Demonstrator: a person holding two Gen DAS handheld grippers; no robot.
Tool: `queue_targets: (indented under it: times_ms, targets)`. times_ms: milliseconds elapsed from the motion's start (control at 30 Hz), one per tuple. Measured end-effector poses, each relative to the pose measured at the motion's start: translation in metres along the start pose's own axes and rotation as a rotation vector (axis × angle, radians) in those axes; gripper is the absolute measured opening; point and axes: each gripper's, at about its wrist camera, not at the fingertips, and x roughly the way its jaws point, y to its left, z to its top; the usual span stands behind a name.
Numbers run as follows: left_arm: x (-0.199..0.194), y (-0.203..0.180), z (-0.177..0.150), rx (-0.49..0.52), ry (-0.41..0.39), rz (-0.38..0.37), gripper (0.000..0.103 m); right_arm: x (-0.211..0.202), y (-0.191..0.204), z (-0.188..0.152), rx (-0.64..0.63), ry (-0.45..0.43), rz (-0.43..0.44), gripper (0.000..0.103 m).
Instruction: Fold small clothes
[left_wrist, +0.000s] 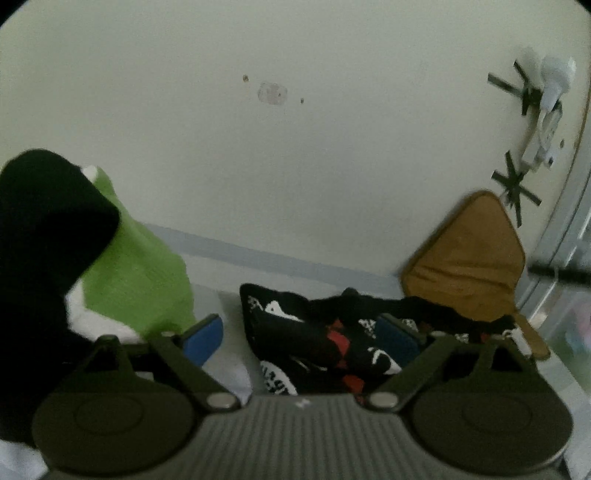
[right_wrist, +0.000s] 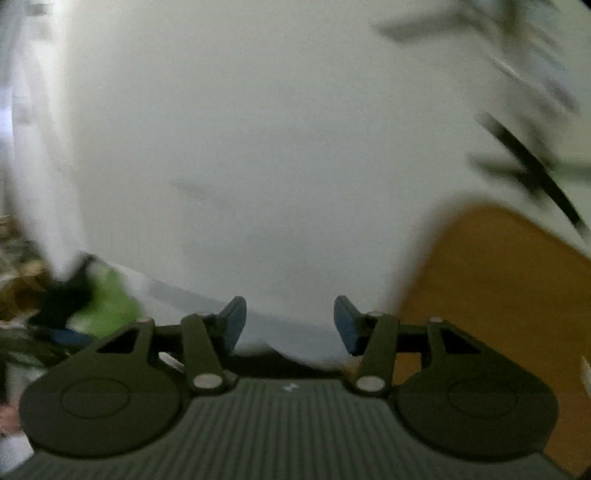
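Note:
In the left wrist view my left gripper (left_wrist: 301, 334) is open, its blue pads wide apart, low over a crumpled black garment (left_wrist: 314, 339) with white and red print lying between the fingers. A green and white garment (left_wrist: 136, 280) and a plain black one (left_wrist: 40, 229) lie at the left. A folded tan garment (left_wrist: 469, 254) leans at the right by the wall. In the blurred right wrist view my right gripper (right_wrist: 290, 323) is open and empty, with the tan garment (right_wrist: 498, 295) just to its right and the green garment (right_wrist: 110, 306) at the far left.
A pale wall (left_wrist: 295, 147) rises close behind the clothes. White cables and a plug (left_wrist: 546, 96) are taped to it with black tape at the upper right. A clear plastic bin (left_wrist: 569, 317) stands at the far right. The surface is white.

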Motion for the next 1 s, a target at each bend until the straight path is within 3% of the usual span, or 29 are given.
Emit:
queue_targets:
  times_ms: [67, 133, 167, 200, 233, 300, 367, 433, 500, 600, 667, 767, 800, 967, 1000]
  targets:
    - [0.013, 0.0, -0.001, 0.001, 0.023, 0.026, 0.095, -0.007, -0.029, -0.032, 0.064, 0.055, -0.114, 0.067]
    - [0.025, 0.003, -0.003, -0.013, 0.052, 0.044, 0.094, -0.008, -0.056, -0.061, 0.155, 0.11, -0.181, 0.069]
    - [0.029, 0.004, -0.004, -0.024, 0.065, 0.051, 0.093, -0.005, -0.066, -0.074, 0.201, 0.138, -0.189, 0.048]
    - [0.03, 0.006, -0.006, -0.031, 0.072, 0.054, 0.093, -0.001, -0.074, -0.087, 0.24, 0.171, -0.185, 0.016]
    - [0.03, 0.007, -0.007, -0.035, 0.075, 0.056, 0.093, 0.003, -0.08, -0.096, 0.255, 0.2, -0.187, 0.015]
    - [0.028, 0.008, -0.01, -0.031, 0.072, 0.068, 0.092, 0.014, -0.075, -0.104, 0.194, 0.194, -0.31, 0.015]
    - [0.021, 0.009, -0.012, -0.024, 0.064, 0.074, 0.092, 0.02, -0.07, -0.103, 0.152, 0.175, -0.352, 0.017]
    - [0.016, 0.012, -0.011, -0.024, 0.055, 0.074, 0.092, 0.018, -0.059, -0.104, 0.07, 0.163, -0.396, 0.021]
    - [0.014, 0.014, -0.006, -0.023, 0.045, 0.078, 0.092, 0.007, -0.045, -0.099, 0.015, 0.113, -0.426, 0.036]
    - [0.02, 0.014, 0.003, -0.021, 0.053, 0.071, 0.083, -0.028, -0.029, -0.095, 0.0, -0.032, -0.371, 0.038]
    - [0.03, 0.009, 0.006, 0.0, 0.082, 0.05, 0.064, -0.04, -0.012, -0.09, -0.013, -0.061, -0.242, 0.036]
    - [0.053, 0.005, 0.004, 0.001, 0.165, 0.036, 0.042, -0.034, 0.022, -0.095, -0.098, 0.023, -0.054, 0.036]
    - [0.059, 0.004, 0.004, -0.01, 0.182, 0.032, 0.041, -0.022, 0.035, -0.098, -0.14, 0.059, -0.025, 0.035]
    - [0.062, -0.003, 0.015, -0.03, 0.197, 0.023, 0.023, 0.04, 0.06, -0.111, -0.28, 0.188, -0.038, 0.034]
    - [0.059, -0.001, 0.02, -0.047, 0.201, 0.011, 0.022, 0.048, 0.062, -0.113, -0.302, 0.204, -0.059, 0.023]
